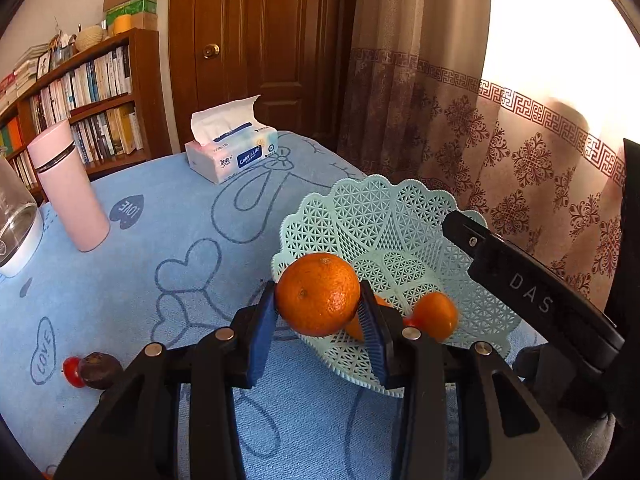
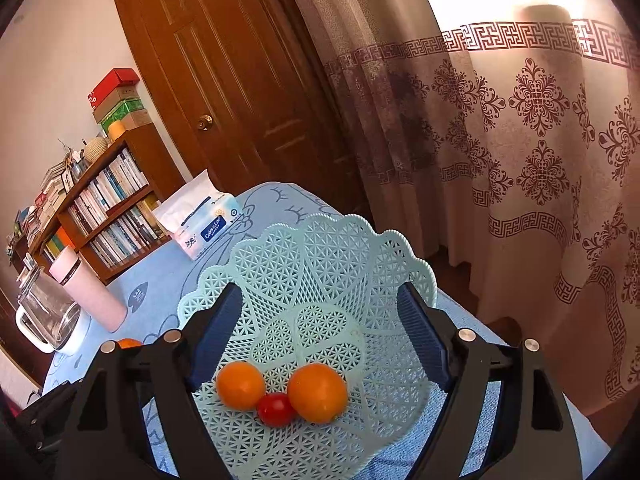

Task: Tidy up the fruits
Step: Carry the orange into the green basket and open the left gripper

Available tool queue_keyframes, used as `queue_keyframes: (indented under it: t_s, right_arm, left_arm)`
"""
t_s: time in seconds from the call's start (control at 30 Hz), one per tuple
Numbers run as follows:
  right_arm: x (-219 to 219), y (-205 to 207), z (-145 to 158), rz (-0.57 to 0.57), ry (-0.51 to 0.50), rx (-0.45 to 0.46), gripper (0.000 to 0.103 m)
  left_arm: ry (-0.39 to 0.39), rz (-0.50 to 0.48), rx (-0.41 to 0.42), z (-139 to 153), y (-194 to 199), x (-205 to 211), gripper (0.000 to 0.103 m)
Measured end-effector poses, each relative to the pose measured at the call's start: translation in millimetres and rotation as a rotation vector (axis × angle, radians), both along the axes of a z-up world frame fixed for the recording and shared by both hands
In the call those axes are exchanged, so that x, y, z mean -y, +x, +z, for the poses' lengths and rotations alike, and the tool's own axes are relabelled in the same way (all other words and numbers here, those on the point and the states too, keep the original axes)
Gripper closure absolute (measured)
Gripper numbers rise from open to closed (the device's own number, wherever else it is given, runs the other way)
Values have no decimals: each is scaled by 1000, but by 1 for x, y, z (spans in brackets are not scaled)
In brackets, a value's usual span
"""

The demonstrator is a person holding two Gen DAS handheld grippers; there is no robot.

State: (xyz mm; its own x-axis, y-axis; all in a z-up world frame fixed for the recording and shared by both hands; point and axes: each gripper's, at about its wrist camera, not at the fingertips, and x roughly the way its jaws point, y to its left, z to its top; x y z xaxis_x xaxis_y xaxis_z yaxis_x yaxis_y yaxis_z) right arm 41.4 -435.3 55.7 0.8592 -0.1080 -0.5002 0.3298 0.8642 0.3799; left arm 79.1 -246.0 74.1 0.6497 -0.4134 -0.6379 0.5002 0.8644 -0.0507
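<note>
We are holding the left hand-held gripper pinched on a large orange, its blue pads pressing the fruit from both sides. The orange is hanging just at the near rim of the mint-green lattice basket, which is sitting on the table under a blue cloth printed with hearts. In the left wrist view we are seeing parts of smaller orange fruits lying inside the basket beyond the held one.

We are keeping the right hand-held gripper spread wide over the basket, with nothing between its pads. Below it, in the basket's bowl, two small oranges are resting on either side of a red cherry tomato, all three touching.

Still out on the cloth, well to the left of the basket, a dark brownish round fruit is lying against a small red tomato. Farther back a pink flask is standing upright, a glass kettle is showing at the left edge beside it, and a tissue pack is lying near the far edge of the table.
</note>
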Motion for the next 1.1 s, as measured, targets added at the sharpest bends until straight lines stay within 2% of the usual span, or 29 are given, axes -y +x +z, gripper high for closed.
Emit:
queue_keyframes:
  t_s: [0.37, 0.43, 0.5, 0.6, 0.8, 0.93, 1.1]
  right_arm:
    - [1, -4, 2, -72, -57, 1, 20]
    - [3, -4, 2, -79, -56, 1, 20]
    - [3, -5, 2, -85, -57, 2, 19]
    - [3, -6, 3, -87, -62, 6, 19]
    - [3, -7, 4, -92, -63, 12, 17]
    - [3, -8, 5, -97, -68, 18, 15]
    - [2, -8, 5, -99, -74, 18, 14]
  left_arm:
    - [19, -15, -9, -11, 14, 14, 62]
    - [14, -10, -2, -10, 14, 13, 57]
    - [8, -2, 5, -8, 13, 10, 47]
    - [8, 3, 8, -7, 12, 8, 45]
    - [21, 21, 18, -8, 9, 5, 30]
    - [34, 32, 21, -11, 9, 3, 23]
    - [46, 47, 23, -13, 8, -1, 22]
